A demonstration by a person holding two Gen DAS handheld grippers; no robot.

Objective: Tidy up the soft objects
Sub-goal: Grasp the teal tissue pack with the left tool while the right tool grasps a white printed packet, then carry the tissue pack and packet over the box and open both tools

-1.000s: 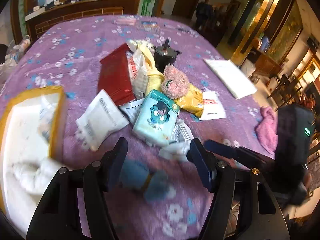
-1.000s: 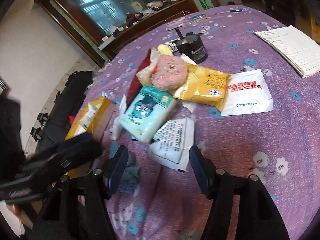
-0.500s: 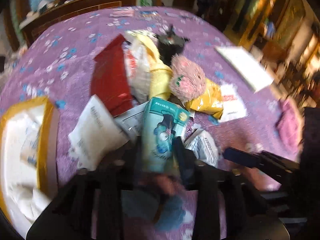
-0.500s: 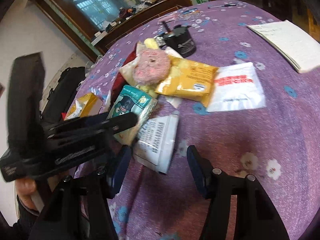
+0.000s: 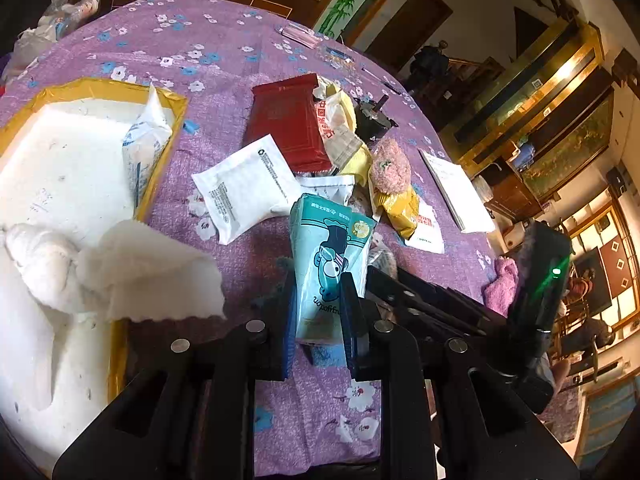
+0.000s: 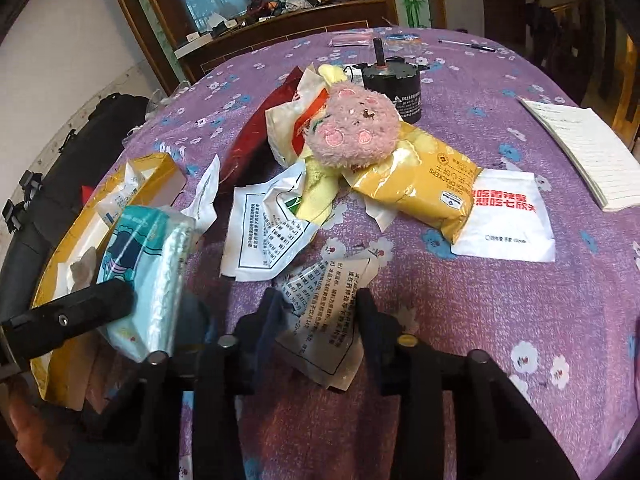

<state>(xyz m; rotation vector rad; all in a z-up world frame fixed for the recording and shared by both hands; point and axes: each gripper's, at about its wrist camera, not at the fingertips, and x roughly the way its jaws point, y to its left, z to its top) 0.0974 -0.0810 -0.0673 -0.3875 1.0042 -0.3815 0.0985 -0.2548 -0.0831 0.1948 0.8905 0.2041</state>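
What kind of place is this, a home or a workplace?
Most likely a lived-in home, probably a dining or living room. A round table under a purple flowered cloth holds snack packets and a pink plush toy, a cluttered wooden sideboard stands behind, and a large gold-framed aquarium lines one wall.

L gripper (image 5: 316, 312) clamped on pack; R gripper (image 6: 318, 312) jaws apart, low.

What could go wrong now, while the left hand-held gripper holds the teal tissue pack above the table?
1. The left hand-held gripper pinches only the lower end of the teal tissue pack. The pack is soft, so it may sag or slip out.
2. A white cloth hangs over the yellow-rimmed box edge; the pack might catch it when moved there.
3. The right hand-held gripper is open around a white printed packet, close to the left one; they may collide.
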